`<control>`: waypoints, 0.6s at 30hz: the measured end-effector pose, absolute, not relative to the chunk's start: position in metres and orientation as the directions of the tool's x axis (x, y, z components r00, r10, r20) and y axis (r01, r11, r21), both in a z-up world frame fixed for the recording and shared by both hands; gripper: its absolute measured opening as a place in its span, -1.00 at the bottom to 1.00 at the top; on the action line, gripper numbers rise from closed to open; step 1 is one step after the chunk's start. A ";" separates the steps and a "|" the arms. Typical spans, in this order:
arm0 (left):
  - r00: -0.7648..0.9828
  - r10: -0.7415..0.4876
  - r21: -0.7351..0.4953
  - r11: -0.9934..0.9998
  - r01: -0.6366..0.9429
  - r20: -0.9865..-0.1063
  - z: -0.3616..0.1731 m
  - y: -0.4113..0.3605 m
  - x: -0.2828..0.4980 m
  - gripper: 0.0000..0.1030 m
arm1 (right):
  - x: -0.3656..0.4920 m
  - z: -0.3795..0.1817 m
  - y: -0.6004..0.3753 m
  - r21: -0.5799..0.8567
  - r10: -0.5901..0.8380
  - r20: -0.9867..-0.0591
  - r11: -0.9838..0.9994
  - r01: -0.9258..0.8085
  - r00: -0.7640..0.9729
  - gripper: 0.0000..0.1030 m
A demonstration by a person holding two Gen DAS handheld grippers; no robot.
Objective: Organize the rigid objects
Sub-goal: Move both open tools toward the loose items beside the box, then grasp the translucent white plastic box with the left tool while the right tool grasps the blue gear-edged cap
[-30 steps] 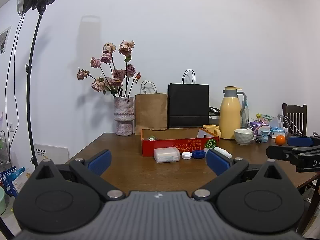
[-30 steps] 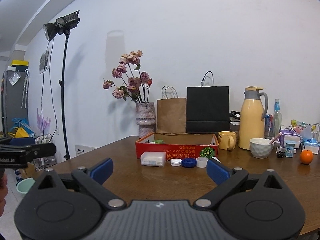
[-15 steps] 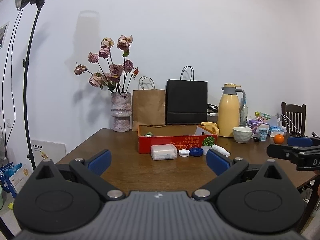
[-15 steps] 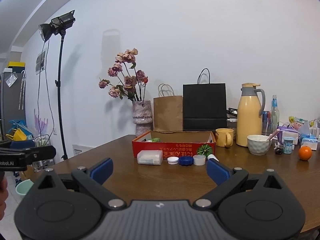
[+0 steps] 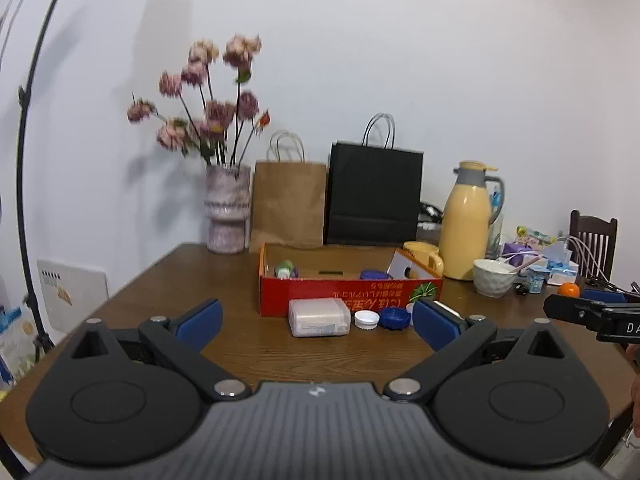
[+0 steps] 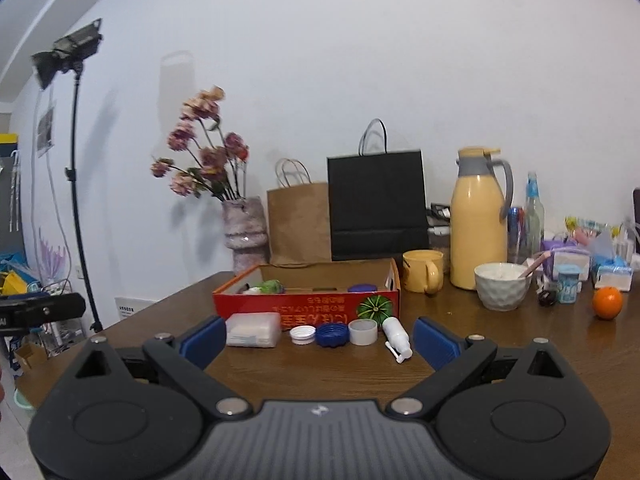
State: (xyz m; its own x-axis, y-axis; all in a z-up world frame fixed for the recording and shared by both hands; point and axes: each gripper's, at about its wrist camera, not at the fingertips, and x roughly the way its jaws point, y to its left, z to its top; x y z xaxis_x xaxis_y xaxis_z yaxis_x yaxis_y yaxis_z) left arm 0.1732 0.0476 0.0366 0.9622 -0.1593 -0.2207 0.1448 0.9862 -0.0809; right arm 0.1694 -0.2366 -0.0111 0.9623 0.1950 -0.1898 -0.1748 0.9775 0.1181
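While you've got both grippers parked short of the table's near edge with jaws spread wide and nothing in them, the row of loose stuff sits dead ahead, right against the front wall of the red box (image 6: 306,306). From your right gripper (image 6: 316,342) it's the clear plastic case (image 6: 253,329), white cap (image 6: 303,335), blue cap (image 6: 331,335), grey cup (image 6: 363,331) and the spray bottle (image 6: 395,338). That bottle lies flat, long axis running toward you and a bit right, nozzle nearest, so I'd guess your right side is closer to it. Your left gripper (image 5: 316,322) lines up more with the case. Nothing blocks the approach, but the caps touch each other, so pinching one may nudge its neighbour. Mug (image 6: 422,270) and bowl (image 6: 502,285) stand well off to the right.
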 end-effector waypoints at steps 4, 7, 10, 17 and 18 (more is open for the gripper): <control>0.943 -0.189 -0.080 0.982 0.174 -0.273 0.035 0.039 0.216 1.00 | 0.211 -0.013 -0.241 0.126 0.203 -0.246 0.976 -0.177 0.948 0.78; 0.930 -0.199 -0.066 0.980 0.187 -0.308 0.032 0.030 0.246 1.00 | 0.243 -0.016 -0.240 0.115 0.209 -0.291 0.976 -0.183 0.934 0.62; 0.909 -0.222 -0.072 0.975 0.210 -0.352 0.029 0.021 0.284 1.00 | 0.277 -0.019 -0.238 0.117 0.230 -0.334 0.972 -0.202 0.914 0.46; 0.855 -0.178 -0.047 0.983 0.178 -0.487 0.008 0.003 0.386 1.00 | 0.364 -0.031 -0.230 0.128 0.267 -0.462 0.964 -0.234 0.846 0.16; 0.851 -0.159 -0.022 0.985 0.171 -0.501 0.003 -0.002 0.399 1.00 | 0.372 -0.032 -0.227 0.113 0.258 -0.470 0.966 -0.232 0.844 0.15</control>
State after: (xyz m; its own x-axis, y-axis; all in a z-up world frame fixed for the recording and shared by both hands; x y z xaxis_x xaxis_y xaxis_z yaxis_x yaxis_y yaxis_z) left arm 0.3987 -0.0019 0.0032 0.8510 -0.1588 -0.5006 0.1707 0.9851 -0.0223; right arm 0.3719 -0.2268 -0.0321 0.8443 0.2576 -0.4698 -0.2318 0.9661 0.1133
